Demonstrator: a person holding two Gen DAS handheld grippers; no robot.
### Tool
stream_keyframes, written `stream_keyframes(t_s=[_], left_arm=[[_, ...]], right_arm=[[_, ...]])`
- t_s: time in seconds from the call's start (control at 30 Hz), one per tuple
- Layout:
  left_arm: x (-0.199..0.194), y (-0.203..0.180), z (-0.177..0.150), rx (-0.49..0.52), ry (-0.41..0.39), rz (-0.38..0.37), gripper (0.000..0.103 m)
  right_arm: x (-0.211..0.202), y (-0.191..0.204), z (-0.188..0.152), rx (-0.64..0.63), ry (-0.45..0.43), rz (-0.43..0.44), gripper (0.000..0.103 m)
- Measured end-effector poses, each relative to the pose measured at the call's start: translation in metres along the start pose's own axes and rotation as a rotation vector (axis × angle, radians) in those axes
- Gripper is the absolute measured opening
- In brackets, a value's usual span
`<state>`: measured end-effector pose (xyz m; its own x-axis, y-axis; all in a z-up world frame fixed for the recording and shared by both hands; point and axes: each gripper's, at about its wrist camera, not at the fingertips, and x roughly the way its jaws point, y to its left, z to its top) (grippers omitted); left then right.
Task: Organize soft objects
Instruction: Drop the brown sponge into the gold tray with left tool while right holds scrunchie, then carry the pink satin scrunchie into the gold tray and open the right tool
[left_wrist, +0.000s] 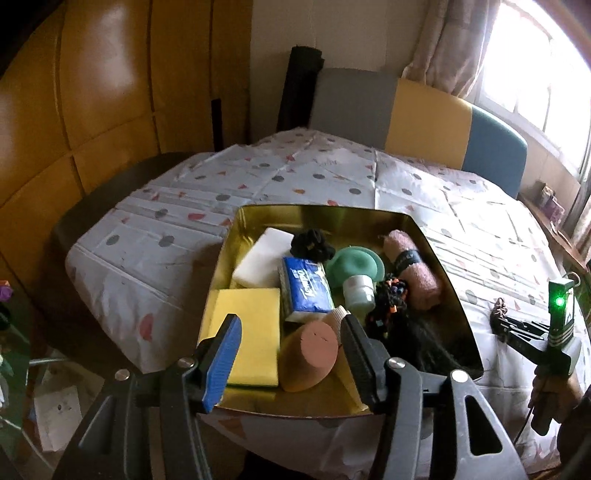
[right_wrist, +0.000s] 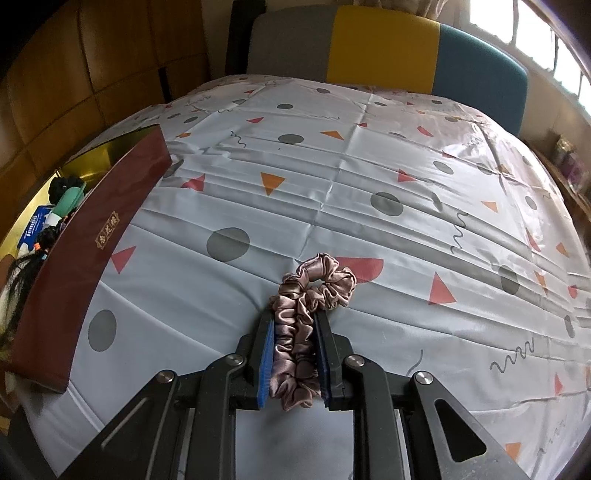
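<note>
A gold-lined tin box (left_wrist: 458, 295) holds several soft objects: a yellow sponge (left_wrist: 251, 332), a white sponge (left_wrist: 264, 258), a blue tissue pack (left_wrist: 304, 288), a green puff (left_wrist: 351, 262), a rolled pink towel (left_wrist: 413, 269), a black scrunchie (left_wrist: 312, 242), a beaded hair tie (left_wrist: 391, 299) and a round orange-pink sponge (left_wrist: 310, 354). My left gripper (left_wrist: 291, 336) is open above the box's near end, empty. My right gripper (right_wrist: 295, 328) is shut on a dusty-pink satin scrunchie (right_wrist: 314, 291), low over the tablecloth. The box's maroon outer wall (right_wrist: 88, 254) is at the left.
The table wears a white cloth with dots and triangles (right_wrist: 369, 166). A grey, yellow and blue chair back (right_wrist: 384, 48) stands behind it. The right gripper's body with a green light (left_wrist: 559, 306) shows at the right of the left wrist view. A window is at the far right.
</note>
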<state>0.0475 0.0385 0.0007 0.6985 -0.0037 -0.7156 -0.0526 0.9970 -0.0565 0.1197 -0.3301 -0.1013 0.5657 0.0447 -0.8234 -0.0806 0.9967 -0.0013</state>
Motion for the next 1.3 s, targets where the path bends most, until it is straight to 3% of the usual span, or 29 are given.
stream_keyframes(t_s=[0.4,0.63,1.03,1.3], left_arm=[[-0.014,0.005,-0.003,-0.001,-0.041,0.024,0.056],[-0.012,0.007,-0.006,0.002,-0.036,0.008,0.056],[-0.011,0.017,-0.011,-0.010,-0.039,-0.036,0.056],[-0.010,0.021,-0.016,-0.016,-0.025,-0.044,0.057]], right_arm=[[0.000,0.002,-0.001,-0.014,0.004,-0.017,0.021],[0.002,-0.006,0.006,0.075,0.067,0.003,0.021],[0.000,0.013,0.000,0.071,0.046,-0.134,0.021],[-0.001,0.015,0.001,0.098,0.039,-0.161,0.021]])
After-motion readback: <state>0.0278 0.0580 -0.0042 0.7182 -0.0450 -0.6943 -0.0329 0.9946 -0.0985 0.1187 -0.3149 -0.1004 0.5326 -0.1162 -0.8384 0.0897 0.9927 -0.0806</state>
